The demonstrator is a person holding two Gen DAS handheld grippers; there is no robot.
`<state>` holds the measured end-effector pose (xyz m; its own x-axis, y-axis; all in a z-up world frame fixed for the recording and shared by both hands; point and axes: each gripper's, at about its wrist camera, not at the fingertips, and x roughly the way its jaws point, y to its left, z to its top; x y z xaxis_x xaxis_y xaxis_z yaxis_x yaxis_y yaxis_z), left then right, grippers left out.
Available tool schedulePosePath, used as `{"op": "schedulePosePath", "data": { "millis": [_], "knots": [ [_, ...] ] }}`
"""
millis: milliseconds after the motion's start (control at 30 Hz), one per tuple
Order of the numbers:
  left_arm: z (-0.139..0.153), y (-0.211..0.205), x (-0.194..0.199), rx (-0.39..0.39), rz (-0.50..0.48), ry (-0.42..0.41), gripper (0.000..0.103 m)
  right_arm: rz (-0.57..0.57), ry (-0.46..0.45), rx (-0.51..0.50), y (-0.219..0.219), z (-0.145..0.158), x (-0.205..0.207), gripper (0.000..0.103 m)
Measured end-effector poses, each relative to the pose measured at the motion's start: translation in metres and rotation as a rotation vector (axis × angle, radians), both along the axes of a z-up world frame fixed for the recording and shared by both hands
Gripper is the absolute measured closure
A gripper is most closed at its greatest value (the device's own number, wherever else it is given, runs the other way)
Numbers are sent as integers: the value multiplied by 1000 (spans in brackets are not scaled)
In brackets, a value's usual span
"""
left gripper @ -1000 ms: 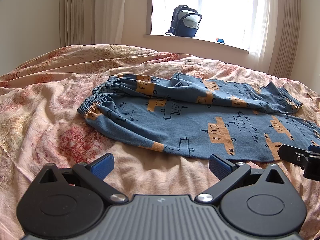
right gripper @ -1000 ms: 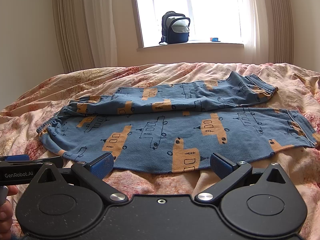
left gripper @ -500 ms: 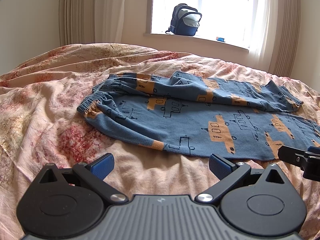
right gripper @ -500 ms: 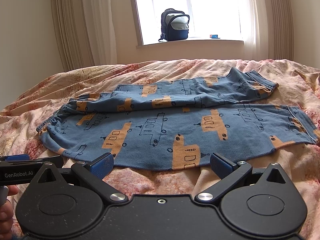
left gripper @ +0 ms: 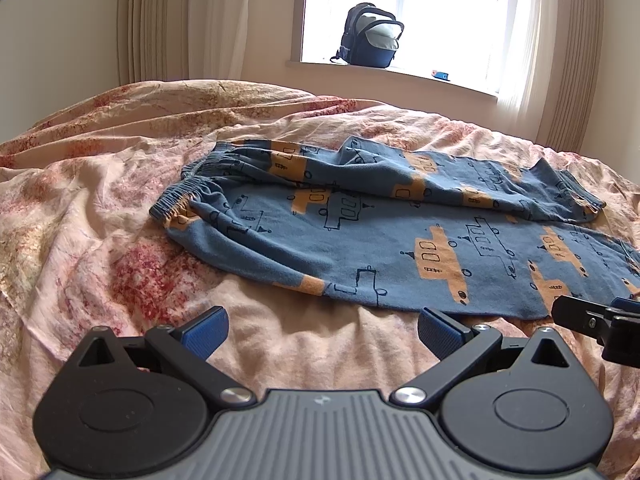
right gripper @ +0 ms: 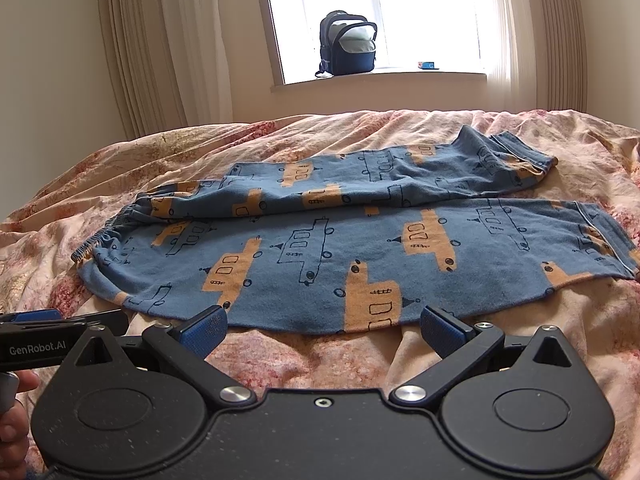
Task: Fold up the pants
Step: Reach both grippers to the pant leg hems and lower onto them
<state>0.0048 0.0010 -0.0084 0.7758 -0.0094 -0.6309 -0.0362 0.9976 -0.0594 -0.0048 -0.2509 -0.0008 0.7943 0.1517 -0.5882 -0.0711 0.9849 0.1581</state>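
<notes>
Both tongs have eased slightly closer to the pants [right gripper: 340,248], which lie flat on the bed [left gripper: 100,216] just ahead of them, left tongs [left gripper: 320,330] and right tongs [right gripper: 322,328] wide and empty; best pinch the near edge at two well-spaced spots.

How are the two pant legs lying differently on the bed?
The near leg lies flat and smooth; the far leg is rumpled and creased. The far leg's cuff kinks upward, while the near leg's cuff lies spread out. Both are blue with orange vehicle prints.
</notes>
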Motion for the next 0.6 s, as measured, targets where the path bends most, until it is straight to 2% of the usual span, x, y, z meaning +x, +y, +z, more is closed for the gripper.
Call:
{"op": "schedulePosePath", "data": {
  "millis": [100, 200, 333, 467, 600],
  "knots": [
    [0, 0, 1, -7, -3, 7, 0, 3, 13, -10, 1, -1, 3, 0],
    [3, 2, 3, -16, 0, 2, 0, 24, 27, -63, 8, 0, 13, 0],
    [12, 8, 8, -24, 30, -8, 0, 77, 27, -92, 15, 14, 32, 0],
    [26, 12, 14, -28, 48, -26, 0, 113, -15, -121, 17, 41, 46, 0],
    [42, 10, 20, 8, 51, -65, 0, 149, -109, -226, 26, 68, 51, 0]
  ]
}}
